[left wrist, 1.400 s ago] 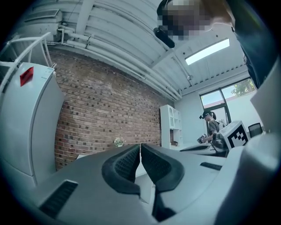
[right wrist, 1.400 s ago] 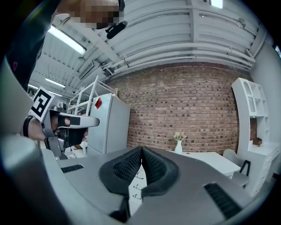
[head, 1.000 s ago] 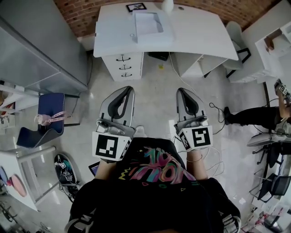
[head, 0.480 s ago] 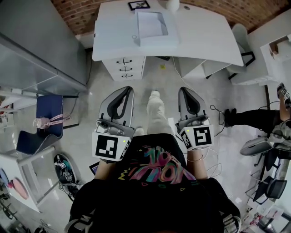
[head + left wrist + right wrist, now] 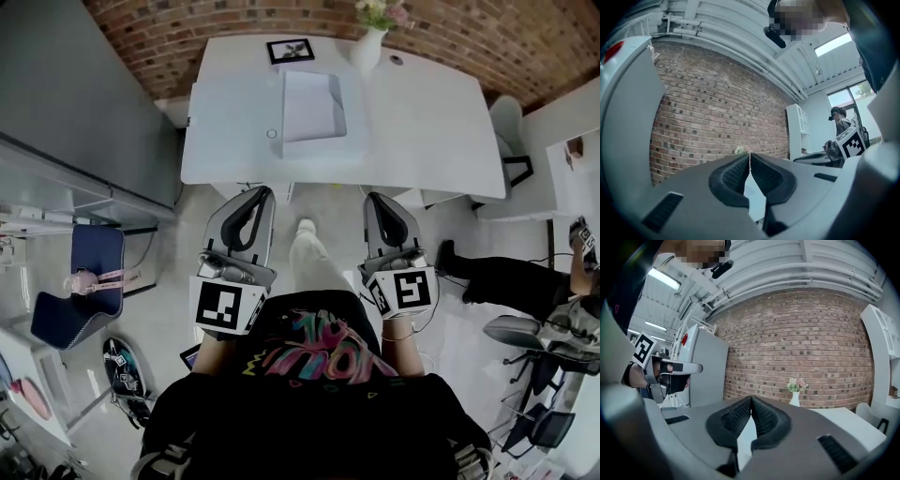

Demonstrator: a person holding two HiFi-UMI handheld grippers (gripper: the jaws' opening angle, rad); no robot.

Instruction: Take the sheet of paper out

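Ahead of both grippers, well beyond their tips, the sheet of paper lies flat in a shallow white tray on the white desk, roughly between the lines the two tools point along, and neither of them touches it. I hold my left gripper about level and aimed at the desk; its own view shows the two ribbed pads pressed together from base to tip with nothing caught between them. My right gripper sits beside it, well apart and pointing the same way. Its jaws also meet at the tips and it carries nothing. Seen from above, both tips come just up to the desk's near edge. Past the tray, further from me, a small dark picture frame stands toward the left gripper's side. A white vase of pale flowers stands toward the right gripper's side, and both are close to the red brick wall behind the desk. Between the two grippers my own leg in light trousers reaches forward over the grey floor. Off to the outside of my left gripper is a blue chair. Off to the outside of my right one, another person's dark-trousered leg stretches across the floor.
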